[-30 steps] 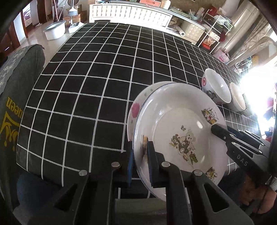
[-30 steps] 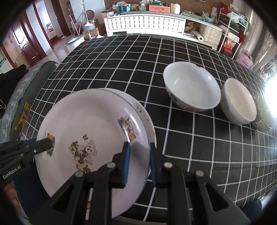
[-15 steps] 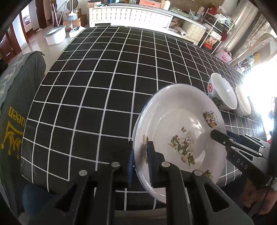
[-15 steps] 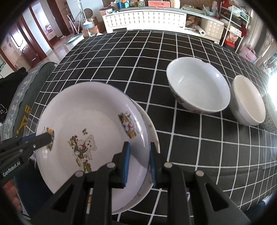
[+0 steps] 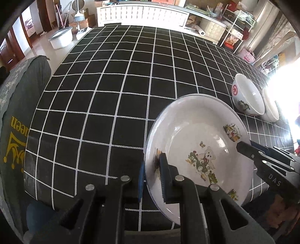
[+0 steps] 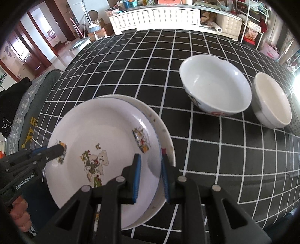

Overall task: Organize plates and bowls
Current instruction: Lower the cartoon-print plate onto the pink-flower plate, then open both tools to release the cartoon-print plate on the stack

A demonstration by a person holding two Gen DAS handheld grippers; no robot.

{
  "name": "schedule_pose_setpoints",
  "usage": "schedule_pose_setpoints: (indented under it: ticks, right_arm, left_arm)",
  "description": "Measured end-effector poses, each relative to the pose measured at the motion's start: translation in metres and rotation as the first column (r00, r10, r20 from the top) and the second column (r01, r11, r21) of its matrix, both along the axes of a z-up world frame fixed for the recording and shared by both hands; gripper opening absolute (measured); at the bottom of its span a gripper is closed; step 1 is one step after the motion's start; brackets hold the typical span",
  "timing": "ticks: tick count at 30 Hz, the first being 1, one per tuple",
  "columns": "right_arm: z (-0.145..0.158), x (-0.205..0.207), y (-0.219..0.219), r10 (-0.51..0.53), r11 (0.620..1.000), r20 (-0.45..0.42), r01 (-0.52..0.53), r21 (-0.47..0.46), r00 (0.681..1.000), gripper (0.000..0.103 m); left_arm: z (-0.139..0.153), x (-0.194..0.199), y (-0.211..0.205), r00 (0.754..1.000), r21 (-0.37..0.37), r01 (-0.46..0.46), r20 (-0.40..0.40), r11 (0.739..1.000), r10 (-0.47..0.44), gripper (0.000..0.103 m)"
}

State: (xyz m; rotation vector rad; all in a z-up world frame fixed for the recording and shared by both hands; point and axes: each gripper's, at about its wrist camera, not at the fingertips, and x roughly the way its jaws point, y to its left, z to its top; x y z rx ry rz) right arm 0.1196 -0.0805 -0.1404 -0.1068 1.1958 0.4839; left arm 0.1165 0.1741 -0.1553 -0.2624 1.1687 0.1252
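A white plate with a teddy-bear print (image 5: 198, 142) (image 6: 101, 137) is held over the near edge of the black checked table (image 5: 112, 84). My left gripper (image 5: 152, 174) is shut on its left rim, and its tip (image 6: 58, 150) shows in the right wrist view. My right gripper (image 6: 151, 176) is shut on the right rim, its tip (image 5: 243, 148) showing in the left wrist view. A second white plate (image 6: 166, 135) lies just beneath, peeking out on the right. A large white bowl (image 6: 215, 84) (image 5: 247, 99) and a smaller bowl (image 6: 271, 99) stand to the right.
A patterned bowl (image 6: 295, 116) is half cut off at the far right. A grey chair cover with yellow print (image 5: 16, 122) stands at the table's left side. A person's hand (image 6: 18, 212) grips the left tool. A white sideboard (image 5: 142, 13) runs behind the table.
The lower plate's rim, seen left of the bear plate a second ago, is now hidden in the left view. More of it shows on the right in the right view. Both grips are unchanged.
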Motion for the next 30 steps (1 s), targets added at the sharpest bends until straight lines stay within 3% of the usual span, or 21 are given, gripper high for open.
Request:
schedule_pose_setpoints:
  ticks: [5,10,15,30]
  right_arm:
    - [0.002,0.0,-0.002,-0.003,1.0,0.002,0.003,0.006,1.0,0.025]
    - [0.007,-0.002,-0.008,-0.017,1.0,0.006,0.017,0.017,1.0,0.026]
    - [0.026,-0.01,-0.014,-0.03,0.999,0.083,0.029,0.016,0.996,0.025]
    - [0.088,-0.032,-0.061,-0.089,0.992,0.209,0.068,0.103,0.974,0.026]
  left_arm:
    - [0.0,0.0,0.001,1.0,-0.01,-0.012,0.004,1.0,0.012,0.013]
    - [0.017,-0.006,0.004,0.998,0.01,-0.031,0.049,0.999,0.03,0.013]
    - [0.036,-0.012,-0.001,0.996,0.034,-0.018,0.086,0.999,0.015,0.013]
    - [0.098,-0.026,-0.072,0.966,0.063,0.125,0.222,0.99,-0.136,0.013]
